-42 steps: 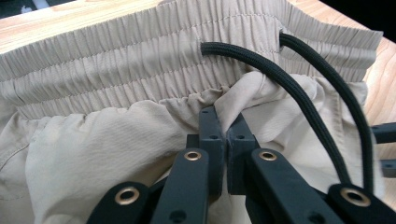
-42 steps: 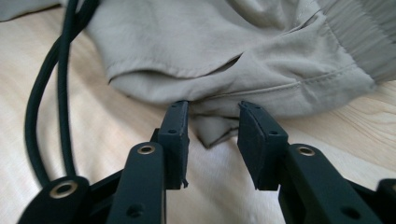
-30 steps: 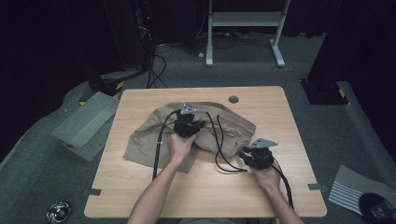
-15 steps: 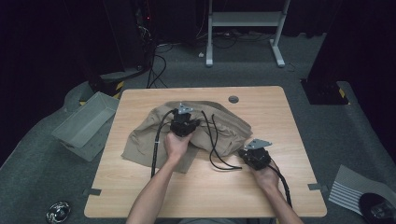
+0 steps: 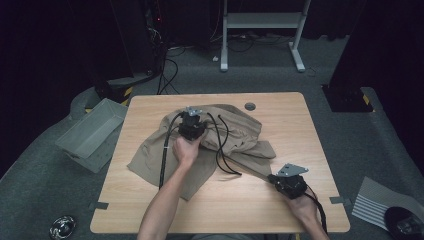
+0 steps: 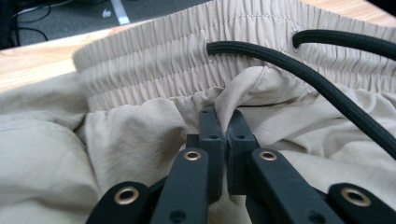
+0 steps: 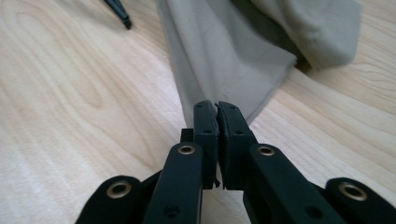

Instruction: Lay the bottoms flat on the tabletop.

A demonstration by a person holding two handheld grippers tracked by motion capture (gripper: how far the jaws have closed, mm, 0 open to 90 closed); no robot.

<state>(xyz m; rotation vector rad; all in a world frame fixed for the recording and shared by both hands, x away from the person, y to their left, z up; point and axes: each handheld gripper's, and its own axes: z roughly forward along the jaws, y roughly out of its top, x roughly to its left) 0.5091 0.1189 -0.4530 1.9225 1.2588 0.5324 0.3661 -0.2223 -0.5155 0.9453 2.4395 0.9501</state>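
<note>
Now, left gripper (image 6: 223, 122) clenched on fold of beige shorts (image 5: 200, 145) just below elastic waistband (image 6: 187, 60), mid-table. Right gripper (image 7: 216, 114), jaws just closing, pinches leg hem corner (image 7: 233, 88) near front right edge of table (image 5: 150, 107). Risk: thin hem slips out under pull; black drawcord (image 6: 299, 65) snags. Grip depth hidden behind jaws.

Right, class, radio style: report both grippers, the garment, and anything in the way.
Left gripper shut on beige shorts below the waistband. Right gripper just closed, pinching a leg hem. Black drawstring loose across the fabric; nothing else in the way.
</note>
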